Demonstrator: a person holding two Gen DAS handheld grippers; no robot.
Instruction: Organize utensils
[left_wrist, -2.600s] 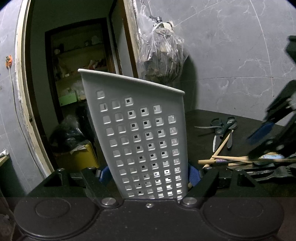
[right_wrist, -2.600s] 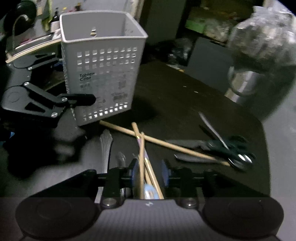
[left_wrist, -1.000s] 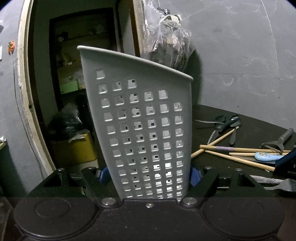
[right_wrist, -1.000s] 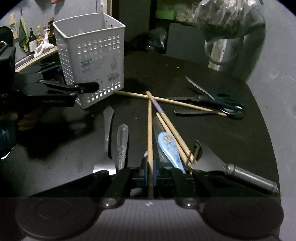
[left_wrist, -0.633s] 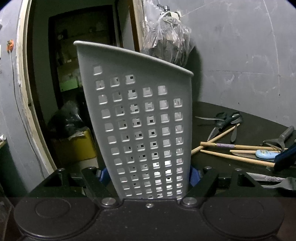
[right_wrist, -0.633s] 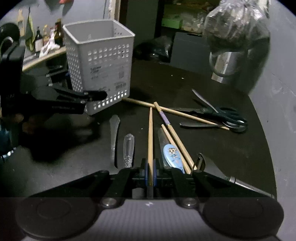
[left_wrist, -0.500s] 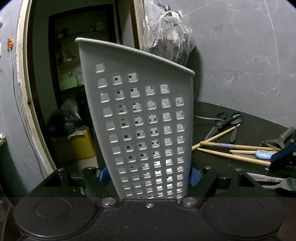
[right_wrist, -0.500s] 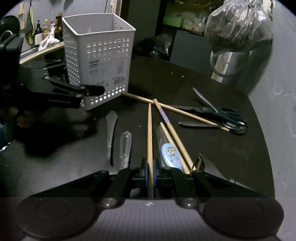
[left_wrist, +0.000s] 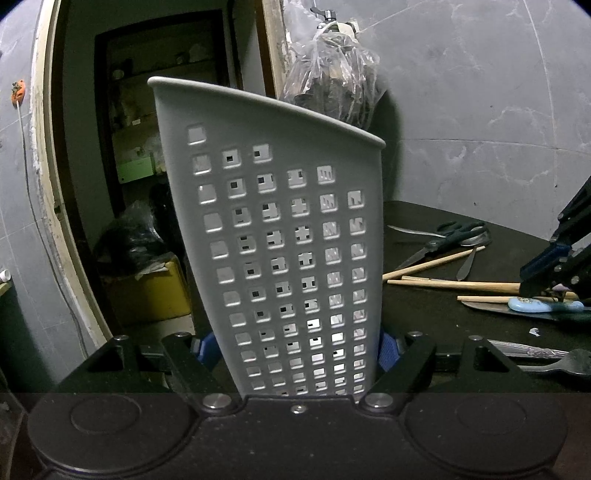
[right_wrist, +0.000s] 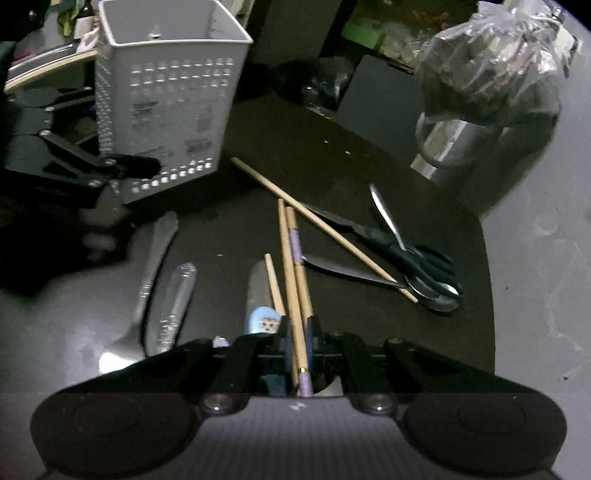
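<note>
My left gripper (left_wrist: 295, 350) is shut on the base of a white perforated utensil caddy (left_wrist: 277, 240), which stands upright on the black table. The right wrist view shows the caddy (right_wrist: 173, 110) empty at far left, one left finger (right_wrist: 129, 164) along its side. My right gripper (right_wrist: 296, 341) points down at a pile of wooden chopsticks (right_wrist: 291, 266). Two of them, one with a purple band, lie between its blue pads and fill the gap. Its jaws are opening. The left wrist view shows the right gripper (left_wrist: 546, 288) low over the chopsticks at far right.
Black scissors (right_wrist: 406, 251), a spoon (right_wrist: 369, 273), one long chopstick (right_wrist: 314, 221), a blue-handled knife (right_wrist: 262, 317) and two silver handles (right_wrist: 155, 258) lie on the table (right_wrist: 295, 140). A steel pot under a plastic bag (right_wrist: 480, 92) stands beyond its right edge.
My right gripper has rolled and shifted over the pile. Its pads stand wider, with two chopsticks between them instead of one. The left gripper and caddy have stayed put.
</note>
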